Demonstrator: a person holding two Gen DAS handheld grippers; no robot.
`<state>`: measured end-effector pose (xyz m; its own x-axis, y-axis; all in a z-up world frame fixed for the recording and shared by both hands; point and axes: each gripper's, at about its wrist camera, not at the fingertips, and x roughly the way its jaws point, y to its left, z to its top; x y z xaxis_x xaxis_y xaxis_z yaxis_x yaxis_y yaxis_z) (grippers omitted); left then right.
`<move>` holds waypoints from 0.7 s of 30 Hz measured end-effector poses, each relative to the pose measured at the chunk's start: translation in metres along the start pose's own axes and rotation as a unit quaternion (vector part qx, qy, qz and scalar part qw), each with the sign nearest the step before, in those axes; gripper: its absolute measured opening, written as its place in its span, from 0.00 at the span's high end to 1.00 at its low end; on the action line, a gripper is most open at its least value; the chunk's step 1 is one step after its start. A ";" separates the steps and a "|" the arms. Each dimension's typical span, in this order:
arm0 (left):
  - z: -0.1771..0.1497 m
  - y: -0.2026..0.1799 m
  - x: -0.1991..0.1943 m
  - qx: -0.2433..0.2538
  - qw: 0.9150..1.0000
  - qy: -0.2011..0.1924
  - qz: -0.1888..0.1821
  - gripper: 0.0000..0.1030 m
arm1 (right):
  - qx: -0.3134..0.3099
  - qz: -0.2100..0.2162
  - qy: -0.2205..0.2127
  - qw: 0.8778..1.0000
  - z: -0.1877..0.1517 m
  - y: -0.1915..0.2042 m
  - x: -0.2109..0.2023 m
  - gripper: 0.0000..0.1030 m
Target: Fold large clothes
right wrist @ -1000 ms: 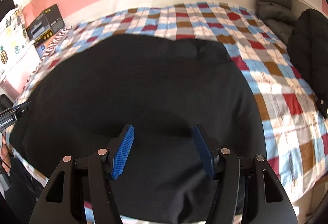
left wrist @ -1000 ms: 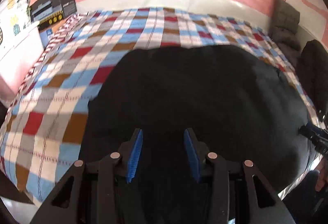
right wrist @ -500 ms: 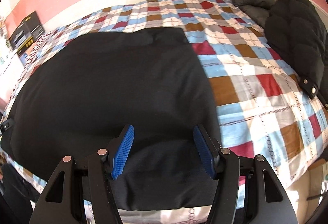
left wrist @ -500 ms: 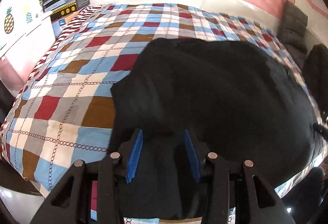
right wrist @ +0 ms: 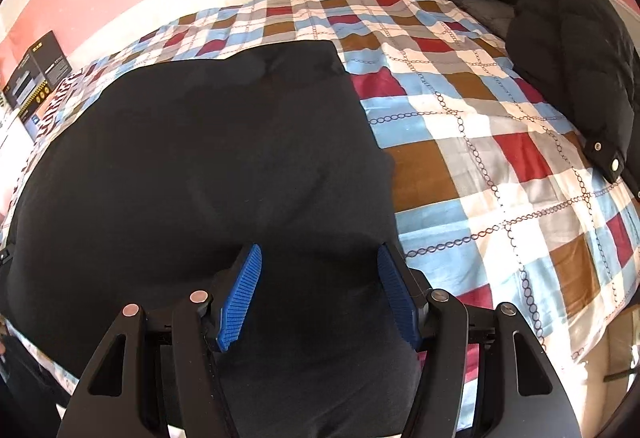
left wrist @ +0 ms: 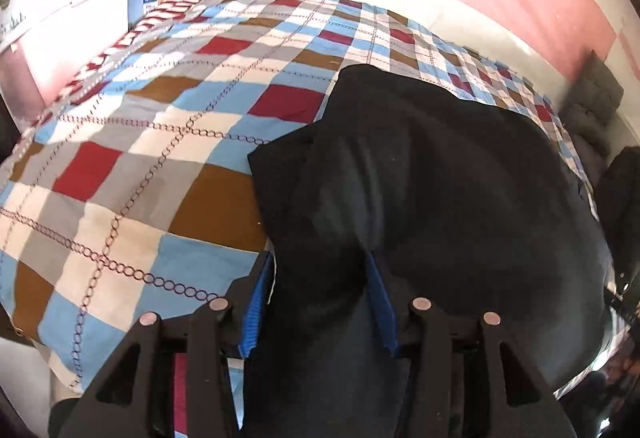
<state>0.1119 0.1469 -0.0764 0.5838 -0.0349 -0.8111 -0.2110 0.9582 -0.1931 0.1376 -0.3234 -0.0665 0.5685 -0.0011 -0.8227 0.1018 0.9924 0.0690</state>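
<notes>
Black garment (left wrist: 440, 177) spread on the checked bedspread (left wrist: 140, 157), both views now nearer its side edges: left gripper (left wrist: 320, 298) opening, apparently bunching cloth; right gripper (right wrist: 318, 294) spread above the near hem, grasps pending.

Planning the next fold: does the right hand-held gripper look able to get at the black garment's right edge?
Probably yes. The right hand-held gripper hangs open over the black garment, whose edge lies just beside it on the checked bedspread, nothing between.
</notes>
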 end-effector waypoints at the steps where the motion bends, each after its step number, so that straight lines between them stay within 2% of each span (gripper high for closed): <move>1: 0.001 -0.001 -0.003 -0.003 1.000 0.003 0.002 0.54 | 0.002 -0.002 0.001 1.000 0.001 -0.001 -0.002 0.41; 3: 0.007 -0.005 -0.011 -0.001 1.000 0.001 0.006 0.60 | 0.010 -0.004 -0.003 1.000 0.007 -0.005 -0.008 0.42; 8: 0.034 -0.026 -0.017 0.030 0.999 -0.032 -0.013 0.63 | 0.027 0.024 -0.024 0.999 0.030 -0.009 -0.012 0.46; 10: 0.041 -0.032 -0.003 0.036 0.999 -0.025 -0.021 0.63 | 0.024 0.032 -0.014 0.999 0.036 -0.007 0.000 0.50; 14: 0.038 -0.034 0.026 0.045 0.999 -0.006 -0.013 0.66 | 0.040 0.028 0.009 0.999 0.033 -0.019 0.023 0.50; 18: 0.036 -0.036 0.024 0.059 0.998 -0.011 -0.009 0.66 | 0.066 0.052 0.022 0.996 0.029 -0.035 0.027 0.50; 21: 0.038 -0.030 0.016 0.038 0.999 -0.008 -0.018 0.66 | 0.066 0.064 0.024 0.996 0.029 -0.037 0.021 0.47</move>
<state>0.1570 0.1286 -0.0631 0.6033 -0.0661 -0.7948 -0.1288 0.9754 -0.1789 0.1693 -0.3640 -0.0695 0.5441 0.1332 -0.8284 0.1386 0.9595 0.2453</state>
